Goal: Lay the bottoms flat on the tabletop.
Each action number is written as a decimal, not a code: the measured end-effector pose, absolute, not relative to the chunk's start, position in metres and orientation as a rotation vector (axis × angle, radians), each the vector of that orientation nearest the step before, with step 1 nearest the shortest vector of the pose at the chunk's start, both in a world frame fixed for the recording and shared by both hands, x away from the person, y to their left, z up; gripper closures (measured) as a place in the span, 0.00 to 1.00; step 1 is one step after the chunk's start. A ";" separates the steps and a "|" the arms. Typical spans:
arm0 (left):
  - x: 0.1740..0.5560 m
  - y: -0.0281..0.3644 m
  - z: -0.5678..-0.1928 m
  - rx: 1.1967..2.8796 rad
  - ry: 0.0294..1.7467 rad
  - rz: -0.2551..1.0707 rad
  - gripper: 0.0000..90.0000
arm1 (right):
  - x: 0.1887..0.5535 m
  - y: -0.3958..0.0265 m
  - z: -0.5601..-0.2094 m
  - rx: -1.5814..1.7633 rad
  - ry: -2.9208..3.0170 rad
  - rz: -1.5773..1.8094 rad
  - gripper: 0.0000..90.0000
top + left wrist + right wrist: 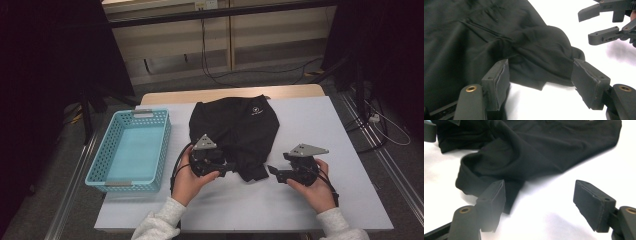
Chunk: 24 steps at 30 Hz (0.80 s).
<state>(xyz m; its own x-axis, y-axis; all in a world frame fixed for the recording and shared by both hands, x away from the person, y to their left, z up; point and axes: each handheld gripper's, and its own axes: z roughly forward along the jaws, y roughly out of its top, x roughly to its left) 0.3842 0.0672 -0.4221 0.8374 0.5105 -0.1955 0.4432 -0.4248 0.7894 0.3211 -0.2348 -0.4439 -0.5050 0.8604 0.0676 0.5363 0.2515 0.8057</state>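
Garment: black garment [235, 132] is laid crumpled on the white tabletop [320, 125], right of the blue basket [131, 150]
Left hand-held gripper [231, 166]: jaws apart, nothing clamped, near hem beside them
Right hand-held gripper [272, 171]: jaws apart, empty, just short of the bunched corner
Step judged: hem corners to be pinched
Advice: one layer should be taken, both sides gripped evenly

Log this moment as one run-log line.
scene: black garment bunched on white table, blue basket left | left gripper: open at garment edge | right gripper: open, nothing held
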 end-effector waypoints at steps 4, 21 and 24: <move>0.385 0.057 -0.427 2.086 0.651 0.091 0.35 | 0.318 -0.241 -0.447 1.296 2.121 1.131 0.26; 0.368 0.012 -0.457 2.207 0.532 0.070 0.61 | 0.310 -0.252 -0.447 1.342 2.077 1.113 0.25; 0.370 0.015 -0.456 2.230 0.563 0.057 0.77 | 0.311 -0.251 -0.447 1.339 2.084 1.106 0.25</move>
